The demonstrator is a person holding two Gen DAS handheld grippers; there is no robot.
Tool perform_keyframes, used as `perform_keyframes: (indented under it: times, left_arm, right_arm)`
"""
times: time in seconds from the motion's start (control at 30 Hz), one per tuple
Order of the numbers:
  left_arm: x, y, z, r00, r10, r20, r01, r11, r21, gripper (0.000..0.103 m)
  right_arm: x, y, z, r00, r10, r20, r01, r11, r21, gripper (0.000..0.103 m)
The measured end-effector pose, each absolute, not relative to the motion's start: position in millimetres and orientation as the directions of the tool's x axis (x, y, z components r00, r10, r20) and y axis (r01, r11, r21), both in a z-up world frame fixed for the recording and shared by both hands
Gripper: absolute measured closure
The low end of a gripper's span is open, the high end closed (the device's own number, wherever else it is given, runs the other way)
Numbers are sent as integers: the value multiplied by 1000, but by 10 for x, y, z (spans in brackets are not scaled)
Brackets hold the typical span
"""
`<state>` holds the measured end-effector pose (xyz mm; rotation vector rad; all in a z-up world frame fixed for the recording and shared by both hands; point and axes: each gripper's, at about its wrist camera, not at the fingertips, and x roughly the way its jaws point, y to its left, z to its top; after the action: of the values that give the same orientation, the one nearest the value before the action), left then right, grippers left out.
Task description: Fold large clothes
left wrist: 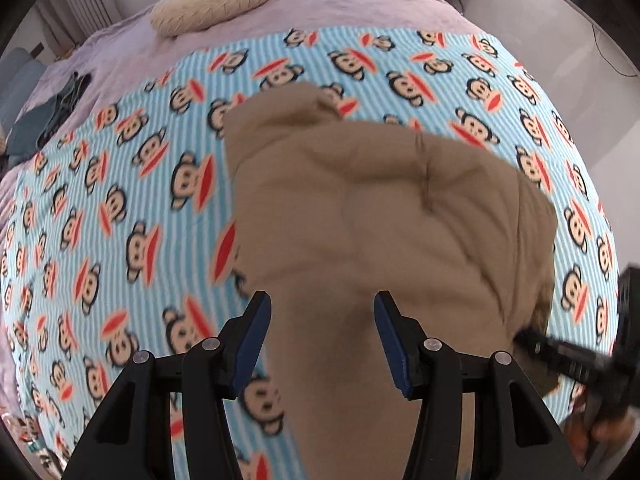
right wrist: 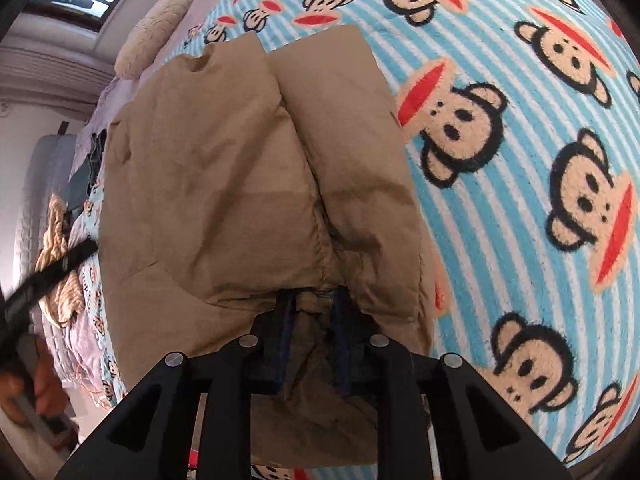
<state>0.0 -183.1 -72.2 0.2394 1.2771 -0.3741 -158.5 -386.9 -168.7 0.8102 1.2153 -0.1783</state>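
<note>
A tan puffy jacket lies folded in a thick bundle on a blue-striped monkey-print blanket. My left gripper hovers open above the jacket's near part, with nothing pinched between its blue pads. In the right wrist view the jacket shows two padded halves side by side. My right gripper is at its near hem, with tan fabric bunched between the narrow-set pads and the fingertips tucked under the edge. The right gripper also shows at the jacket's right edge in the left wrist view.
The blanket covers a bed with a lilac spread. A cream pillow lies at the far end. Dark folded clothes sit at the left side. A person's hand holds the left gripper's handle.
</note>
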Motion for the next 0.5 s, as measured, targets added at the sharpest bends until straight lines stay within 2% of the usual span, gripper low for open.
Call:
perform_keyframes:
  times: [0.27, 0.3, 0.33, 0.37, 0.4, 0.5]
  left_arm:
    - [-173, -1564, -769, 187, -175, -967, 405, 910, -87, 48]
    - [-176, -1540, -774, 188, -180, -965, 409, 908, -90, 44]
    - [-170, -1522, -783, 183, -187, -965, 416, 904, -96, 33]
    - [-164, -1503, -785, 182, -194, -964, 419, 902, -102, 4]
    - [-162, -1484, -778, 190, -204, -960, 422, 900, -108, 0]
    - [-166, -1456, -815, 176, -220, -960, 467, 877, -116, 0]
  right_arm:
    - [-1456, -3711, -1653, 349, 222, -910, 601, 692, 399, 70]
    - [-1464, -3688, -1649, 350, 212, -912, 608, 689, 394, 69]
    - [-1458, -3664, -1644, 349, 198, -916, 618, 686, 384, 68]
    - [-1483, -3639, -1636, 350, 186, -918, 625, 684, 377, 67]
    - [-1500, -3635, -1627, 350, 177, -920, 630, 682, 371, 67]
    - [-1497, -3616, -1617, 345, 144, -928, 650, 676, 347, 62]
